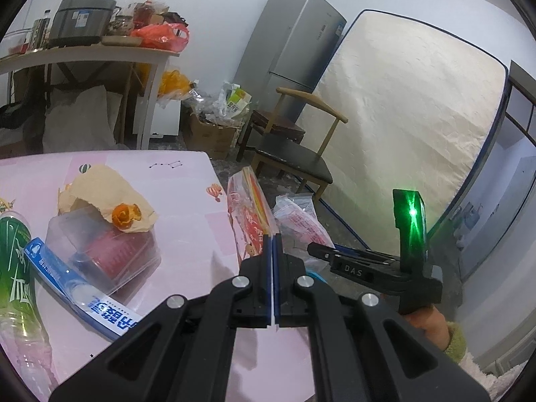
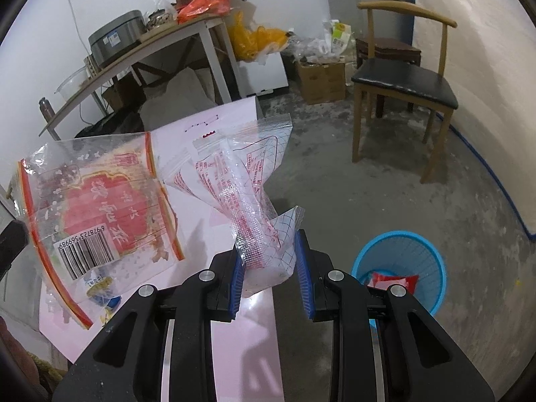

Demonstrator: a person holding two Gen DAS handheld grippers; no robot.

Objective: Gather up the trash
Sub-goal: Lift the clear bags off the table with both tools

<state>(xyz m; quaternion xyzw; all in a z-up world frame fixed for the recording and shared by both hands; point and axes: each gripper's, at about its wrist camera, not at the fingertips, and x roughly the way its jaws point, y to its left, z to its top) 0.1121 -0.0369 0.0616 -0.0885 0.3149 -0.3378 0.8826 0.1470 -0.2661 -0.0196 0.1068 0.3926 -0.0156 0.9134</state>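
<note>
The pink table point(image 1: 174, 181) with small balloon prints is the landmark here. Beyond its far corner a wooden chair with a black seat point(image 2: 405, 80) stands on the grey floor. Beside the table, on the floor near its right edge, is the round blue plastic waste basket point(image 2: 432, 261), with a red wrapper point(image 2: 395, 279) lying inside.

On the table, toward its left side, are a green-labelled clear plastic bottle point(image 1: 15, 268), a clear plastic box with a red inside point(image 1: 110, 254), a brown paper bag point(image 1: 107, 191) resting on that box with a piece of orange peel point(image 1: 125, 216) on it, and a blue and white tube point(image 1: 80, 288) in front of the box.

At the right edge of the table, the left claw point(image 1: 272, 238) is fully closed on the lower edge of a clear wrapper with red and orange print and a barcode point(image 2: 97, 214), lifted above the tabletop. Just beside it, the right claw point(image 2: 268, 261) is partly open around a crumpled clear bag with red text point(image 2: 248, 201); its blue pads press the bag's lower end, over the table edge.
</note>
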